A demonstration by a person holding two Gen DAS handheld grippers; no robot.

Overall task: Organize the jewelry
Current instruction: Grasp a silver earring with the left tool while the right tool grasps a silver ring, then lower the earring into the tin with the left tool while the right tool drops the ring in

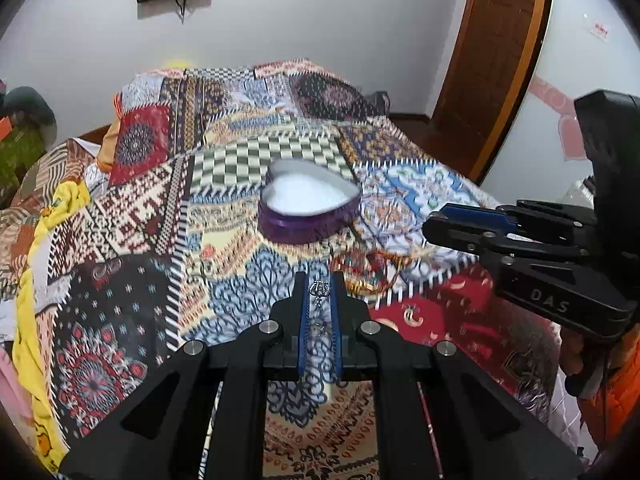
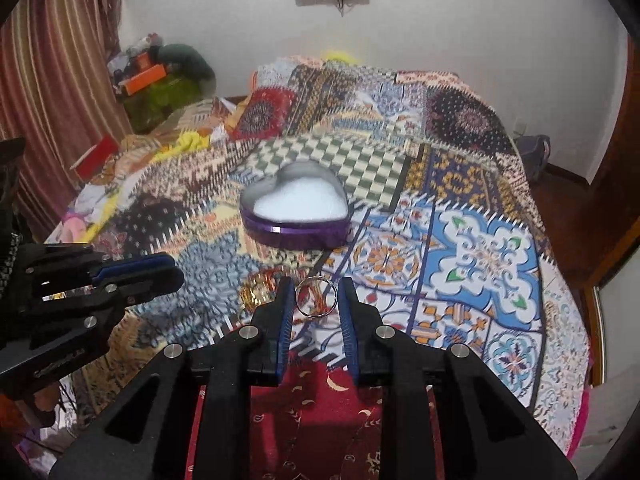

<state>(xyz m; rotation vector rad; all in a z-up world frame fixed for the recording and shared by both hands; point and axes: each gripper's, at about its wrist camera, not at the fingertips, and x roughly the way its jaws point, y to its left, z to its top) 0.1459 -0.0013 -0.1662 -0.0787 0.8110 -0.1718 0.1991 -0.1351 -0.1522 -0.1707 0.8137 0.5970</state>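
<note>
While the left wrist view looks down its own fingers, the left gripper point(image 1: 319, 288) has its blue-padded jaws drawn almost together on a small silver pendant point(image 1: 319, 289), whose thin chain point(image 1: 318, 320) hangs back between the pads. Just beyond the fingertips and a little to the right, a pile of red and gold bangles point(image 1: 366, 272) lies on the patchwork bedspread point(image 1: 120, 220). Farther off, near the middle of the bed, sits a heart-shaped purple box point(image 1: 308, 204), lid off, with a white lining showing inside. At the right edge the right gripper point(image 1: 430, 228) reaches in sideways; from here I cannot tell what its jaws hold. Seen from the right wrist view, the right gripper point(image 2: 316, 296) clamps a plain silver ring point(image 2: 316, 296) between its two blue pads, the ring standing upright and facing the camera. Behind it and to the left lie the bangles point(image 2: 264, 286), blurred. The purple box point(image 2: 296, 210) sits farther away, central on the bedspread point(image 2: 480, 260). At the left edge, the left gripper point(image 2: 176, 270) points in with its jaws nearly closed.
</note>
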